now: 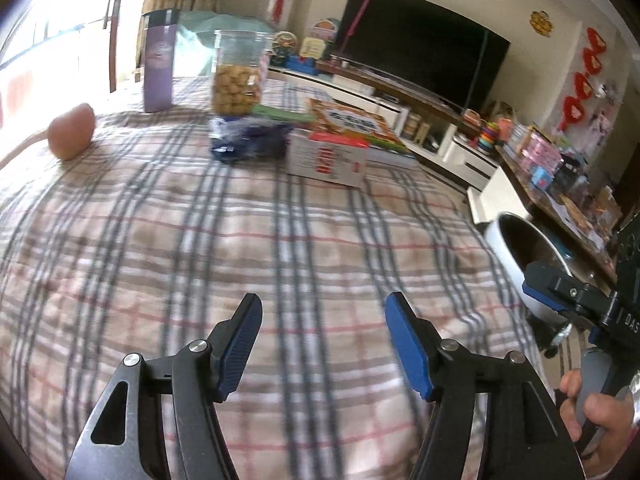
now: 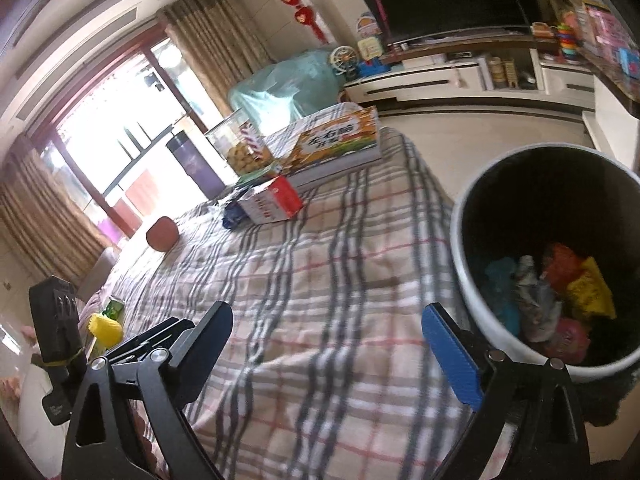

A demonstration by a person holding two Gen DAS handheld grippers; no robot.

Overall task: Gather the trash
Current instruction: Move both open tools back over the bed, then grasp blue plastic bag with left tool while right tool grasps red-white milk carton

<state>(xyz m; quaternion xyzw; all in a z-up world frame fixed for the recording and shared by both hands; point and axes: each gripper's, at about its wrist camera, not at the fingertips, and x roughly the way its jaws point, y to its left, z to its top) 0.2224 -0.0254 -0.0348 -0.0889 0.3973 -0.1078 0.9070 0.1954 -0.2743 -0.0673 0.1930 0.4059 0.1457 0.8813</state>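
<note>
Right wrist view first: I have the right claw (image 2: 326, 326) spread wide with nothing between its pads, hanging over the checked cloth on the table (image 2: 304, 280). The bin (image 2: 464, 264) stands just off the table's right edge, and I judge that is deliberate — anything picked up near that side needs only a short carry past the edge to drop in. Crumpled wrappers (image 2: 560, 300) in teal, orange, yellow and pink already lie at its bottom, so part of the collecting looks done.

In the left wrist view the left claw (image 1: 324, 338) is also apart and empty, pointed down at bare cloth near the table's near edge. The things that look kept are bunched toward the far edge: a jar of snacks (image 1: 236, 74), a purple flask (image 1: 158, 62), a red-and-white box (image 1: 330, 160) and a picture book (image 1: 352, 124) — out of the working area, I think. A blue wrapper-like packet (image 1: 248, 142) beside the box may be trash; I cannot tell. A reddish round thing (image 1: 72, 132) sits near the left edge.
</note>
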